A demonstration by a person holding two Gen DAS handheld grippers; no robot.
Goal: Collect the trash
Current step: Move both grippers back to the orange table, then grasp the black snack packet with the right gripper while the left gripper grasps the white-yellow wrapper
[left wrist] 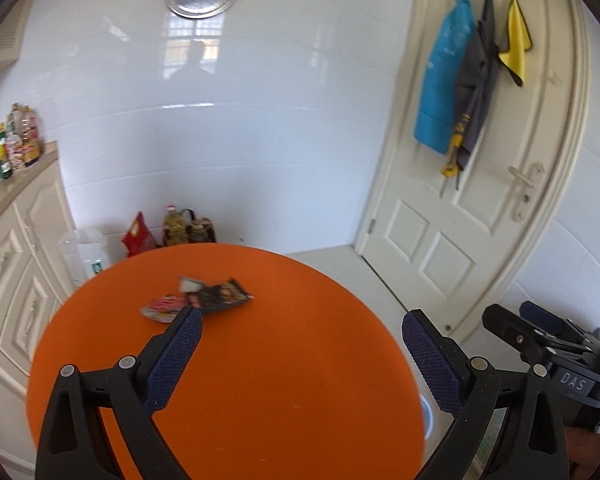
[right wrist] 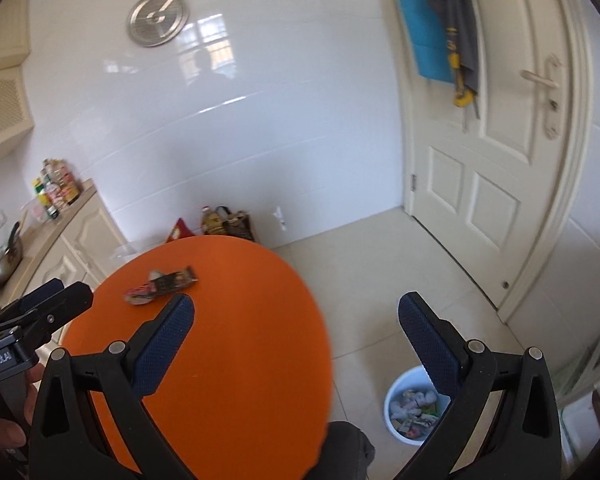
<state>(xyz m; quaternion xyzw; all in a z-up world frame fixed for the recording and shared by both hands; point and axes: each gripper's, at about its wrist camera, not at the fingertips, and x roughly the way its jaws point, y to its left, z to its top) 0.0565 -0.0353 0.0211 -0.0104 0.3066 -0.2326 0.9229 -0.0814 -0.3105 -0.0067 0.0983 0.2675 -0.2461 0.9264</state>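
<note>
Two crumpled wrappers lie on the far part of a round orange table (left wrist: 260, 380): a dark one (left wrist: 220, 295) and a red and white one (left wrist: 164, 307). The right wrist view shows the same dark wrapper (right wrist: 176, 279) and red and white wrapper (right wrist: 140, 294) on the orange table (right wrist: 240, 340). My left gripper (left wrist: 302, 322) hangs above the table's near side, open and empty. Beyond the table's right edge my right gripper (right wrist: 296, 308) is open too, with nothing in it. A white bin (right wrist: 414, 408) with several scraps inside stands on the floor below the right gripper.
Cream cabinets (left wrist: 16, 264) with bottles (left wrist: 18, 140) on top run along the left. Bags and an oil bottle (left wrist: 176, 226) sit on the floor by the white wall. A closed door (left wrist: 480, 184) with hung cloths is at the right. The right gripper's body (left wrist: 548, 344) shows at the left view's right edge.
</note>
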